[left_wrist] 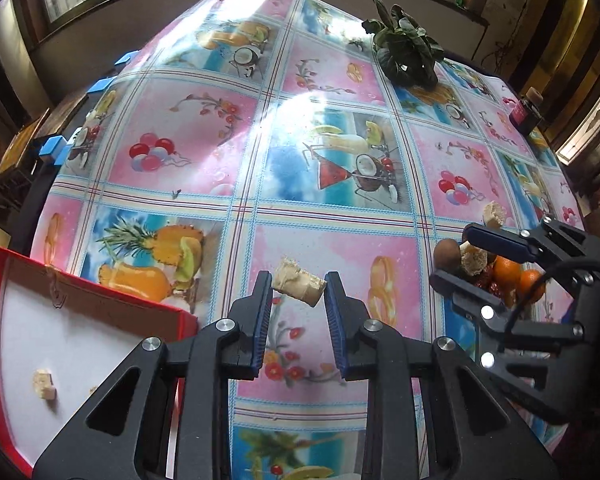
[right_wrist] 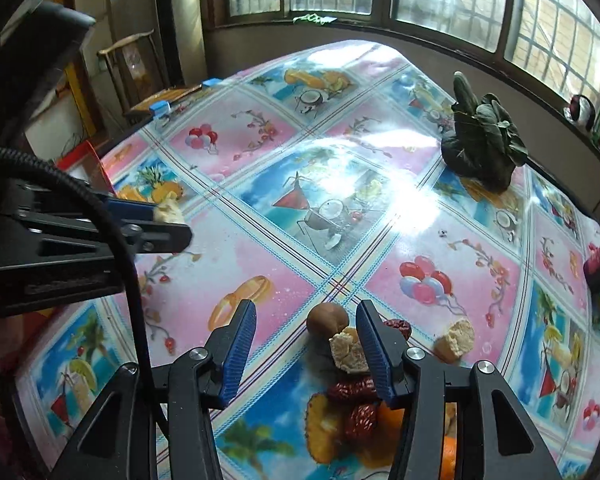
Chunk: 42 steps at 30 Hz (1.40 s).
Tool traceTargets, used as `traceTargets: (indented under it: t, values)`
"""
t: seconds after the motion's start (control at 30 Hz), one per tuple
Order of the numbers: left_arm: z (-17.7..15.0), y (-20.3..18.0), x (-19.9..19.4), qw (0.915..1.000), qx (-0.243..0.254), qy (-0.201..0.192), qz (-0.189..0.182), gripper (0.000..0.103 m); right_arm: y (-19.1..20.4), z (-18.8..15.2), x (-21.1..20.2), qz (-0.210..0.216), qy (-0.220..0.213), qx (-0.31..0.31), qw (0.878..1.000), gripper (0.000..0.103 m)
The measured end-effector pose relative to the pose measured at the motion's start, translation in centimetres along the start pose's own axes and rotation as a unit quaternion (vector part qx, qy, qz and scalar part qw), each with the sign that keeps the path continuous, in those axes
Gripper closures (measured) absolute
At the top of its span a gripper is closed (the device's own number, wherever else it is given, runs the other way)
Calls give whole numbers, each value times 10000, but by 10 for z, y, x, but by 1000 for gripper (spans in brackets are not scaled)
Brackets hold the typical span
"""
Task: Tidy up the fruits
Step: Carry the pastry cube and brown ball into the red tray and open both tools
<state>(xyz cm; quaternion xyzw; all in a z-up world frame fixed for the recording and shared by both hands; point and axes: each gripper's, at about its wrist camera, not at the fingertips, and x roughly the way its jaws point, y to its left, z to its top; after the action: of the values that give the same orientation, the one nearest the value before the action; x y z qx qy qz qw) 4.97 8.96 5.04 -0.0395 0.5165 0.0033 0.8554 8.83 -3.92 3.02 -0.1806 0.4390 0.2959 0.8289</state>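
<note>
The worktop (left_wrist: 204,152) filled both views, spread with a glossy cloth of printed fruit and balloons. At its left edge sat the red box (left_wrist: 112,294), white inside, with one pale chunk (left_wrist: 44,385) already lying on its floor. A leafy green plant (right_wrist: 482,148) stood far back near the window, and a dark bottle (left_wrist: 525,112) near the right edge.

The left gripper (left_wrist: 298,290) was up off the cloth with its fingers narrowed onto a pale cut fruit piece (left_wrist: 298,285), which sat gripped between the blue pads. From the right wrist view the same piece showed at the left fingers' tips, close to the box side.

The right gripper (right_wrist: 306,344) hovered over the small pile near the right edge, fingers spread wide and holding nothing. Between and around them lay a brown round fruit (right_wrist: 327,318), another pale chunk (right_wrist: 348,350), red dates (right_wrist: 354,388) and oranges (left_wrist: 508,272) (mostly hidden under the gripper). A further pale chunk (right_wrist: 456,338) lay just right of the pile.

The step in hand looked like carrying the gripped piece to the box. Next would be to swing left over the white floor, lower, and open beside the chunk there.
</note>
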Motion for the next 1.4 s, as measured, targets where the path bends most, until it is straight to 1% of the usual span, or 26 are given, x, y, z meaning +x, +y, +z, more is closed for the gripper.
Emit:
traceTargets:
  t: [0.03, 0.07, 0.1, 0.13, 0.2, 0.27, 0.3, 0.37, 0.4, 0.5, 0.6, 0.77, 0.93, 1.07, 1.27, 1.4]
  values:
    - [-2, 2, -3, 10000, 5, -12, -7, 77, 0, 2, 5, -22, 137, -128, 9998, 61]
    - [-3, 3, -4, 10000, 10, -22, -20, 77, 1, 3, 8, -51, 246, -254, 9994, 62]
    - [-5, 4, -5, 10000, 14, -28, -40, 77, 2, 3, 11, -91, 332, -380, 9987, 67]
    - [-6, 5, -6, 10000, 17, -26, -60, 77, 2, 4, 15, -103, 463, -472, 9978, 74]
    - [-8, 8, -7, 9999, -3, -17, -101, 77, 1, 3, 22, -121, 651, -574, 9962, 79]
    - [-10, 10, -8, 9999, -33, -20, -118, 77, 0, 0, 25, -123, 685, -569, 9960, 80]
    - [-10, 12, -9, 9999, -53, -24, -114, 77, 0, 0, 24, -89, 644, -504, 9966, 80]
    - [-13, 17, -12, 9999, -94, -32, -119, 77, -6, 0, 19, 245, 515, -126, 9983, 80]
    - [-14, 20, -14, 9999, -113, -45, -119, 77, -8, -2, 16, 339, 437, 32, 9985, 80]
    - [-19, 27, -23, 9997, -179, -110, -133, 77, -2, -7, 6, 331, 305, 200, 9988, 80]
    - [-24, 36, -33, 9994, -232, -167, -169, 77, 7, -14, -10, 508, 85, 445, 9977, 80]
    - [-43, 54, -49, 9993, -290, -214, -100, 77, 35, -23, -33, 794, -286, 684, 9941, 80]
    - [-66, 78, -65, 9989, -394, -250, -9, 77, 68, -32, -49, 1071, -566, 851, 9890, 81]
    - [-83, 96, -78, 9985, -444, -296, -139, 77, 92, -34, -56, 1268, -694, 879, 9856, 81]
    - [-105, 117, -91, 9980, -501, -393, 62, 77, 127, -32, -63, 1492, -778, 778, 9827, 81]
    - [-117, 134, -99, 9968, -580, -486, 267, 77, 149, -28, -62, 1584, -751, 692, 9821, 81]
